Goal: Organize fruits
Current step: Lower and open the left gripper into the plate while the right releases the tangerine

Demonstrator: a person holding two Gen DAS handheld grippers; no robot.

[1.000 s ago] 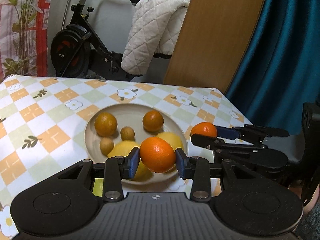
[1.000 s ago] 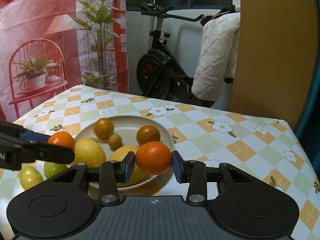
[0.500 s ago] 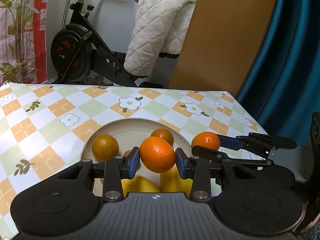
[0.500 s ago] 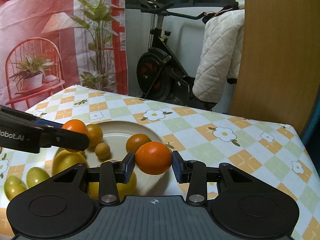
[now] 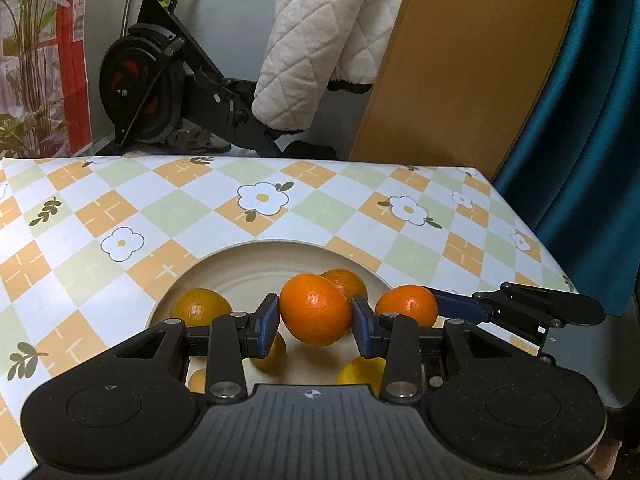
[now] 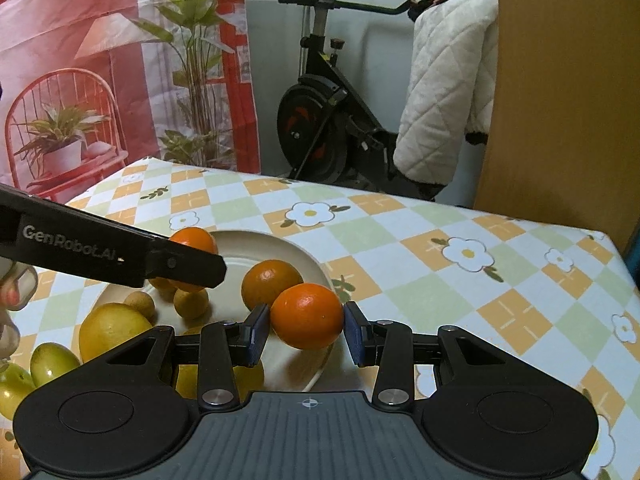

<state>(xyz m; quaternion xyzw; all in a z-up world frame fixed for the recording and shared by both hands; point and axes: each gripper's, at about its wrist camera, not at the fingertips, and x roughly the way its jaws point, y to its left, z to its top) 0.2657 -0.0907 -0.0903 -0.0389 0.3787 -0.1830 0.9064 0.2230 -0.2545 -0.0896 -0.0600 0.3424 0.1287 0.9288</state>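
My left gripper [image 5: 314,320] is shut on an orange [image 5: 316,307] and holds it above the cream plate [image 5: 256,261]. Beside it on the right, my right gripper [image 5: 408,312] is shut on a second orange [image 5: 405,305]. The right wrist view shows that orange [image 6: 307,315] between the blue pads, over the plate's near right rim [image 6: 320,364]. There the left gripper's black fingers [image 6: 120,258] reach in from the left around their orange [image 6: 193,239]. On the plate lie darker oranges [image 6: 271,283] [image 5: 200,305], small brown fruits [image 6: 191,302] and lemons [image 6: 113,328].
Green fruits [image 6: 51,362] lie on the checked flowered tablecloth [image 6: 460,288] left of the plate. A hand [image 6: 10,296] shows at the left edge. Beyond the table's far edge stand an exercise bike [image 6: 320,136], a quilted blanket [image 5: 320,48], a wooden board [image 5: 472,64] and a teal curtain [image 5: 592,120].
Both grippers have moved forward over the plate with their oranges still held, and sunk slightly. The plate and its fruit now sit lower and closer in both views.
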